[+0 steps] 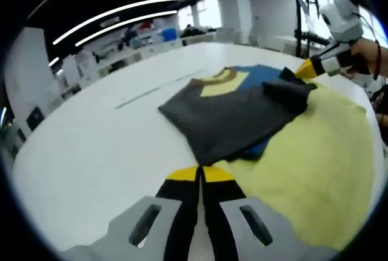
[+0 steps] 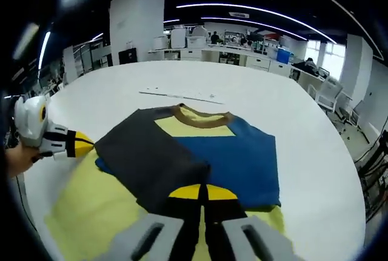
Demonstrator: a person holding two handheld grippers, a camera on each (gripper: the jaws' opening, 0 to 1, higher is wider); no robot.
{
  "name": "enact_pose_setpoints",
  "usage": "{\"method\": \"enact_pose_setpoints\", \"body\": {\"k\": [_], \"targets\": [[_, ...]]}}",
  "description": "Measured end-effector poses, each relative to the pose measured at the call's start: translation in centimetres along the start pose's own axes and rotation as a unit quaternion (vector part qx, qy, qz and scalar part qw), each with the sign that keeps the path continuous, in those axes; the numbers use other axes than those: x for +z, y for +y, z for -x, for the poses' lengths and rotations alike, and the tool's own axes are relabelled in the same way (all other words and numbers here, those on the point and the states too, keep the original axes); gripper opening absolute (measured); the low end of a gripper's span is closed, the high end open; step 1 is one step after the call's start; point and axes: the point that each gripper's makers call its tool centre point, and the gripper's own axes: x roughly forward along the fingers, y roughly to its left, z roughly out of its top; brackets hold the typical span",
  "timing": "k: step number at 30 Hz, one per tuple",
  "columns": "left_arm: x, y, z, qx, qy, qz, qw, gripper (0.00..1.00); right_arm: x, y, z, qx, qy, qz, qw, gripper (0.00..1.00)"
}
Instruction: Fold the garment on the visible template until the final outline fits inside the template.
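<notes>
The garment (image 1: 230,122) (image 2: 236,158) is a shirt of dark grey, blue and yellow panels with a tan collar. It lies on the yellow template (image 1: 315,164) (image 2: 85,212), with a dark grey flap folded over its blue front. My left gripper (image 1: 200,173) (image 2: 85,143) is shut at one corner of the flap's edge. My right gripper (image 2: 203,192) (image 1: 306,69) is shut at the other end of that edge. Both sets of jaws are closed tight with the fabric running up to their yellow tips.
The white table (image 1: 91,152) (image 2: 315,91) stretches wide around the template, with a thin line marked on it (image 1: 151,91) (image 2: 182,95) beyond the collar. A person's hand (image 1: 364,52) (image 2: 15,158) holds each gripper. Desks and pillars stand far behind.
</notes>
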Motion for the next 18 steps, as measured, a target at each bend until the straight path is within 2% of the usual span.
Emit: {"method": "enact_pose_setpoints", "body": {"k": [13, 18], "targets": [[-0.2, 0.2, -0.2, 0.012, 0.007, 0.007, 0.9999, 0.00, -2.1, -4.0, 0.2, -0.024, 0.024, -0.018, 0.9993, 0.00], [-0.2, 0.3, -0.2, 0.016, 0.009, 0.008, 0.9998, 0.00, -2.9, -4.6, 0.5, -0.031, 0.032, -0.026, 0.9987, 0.00]]}}
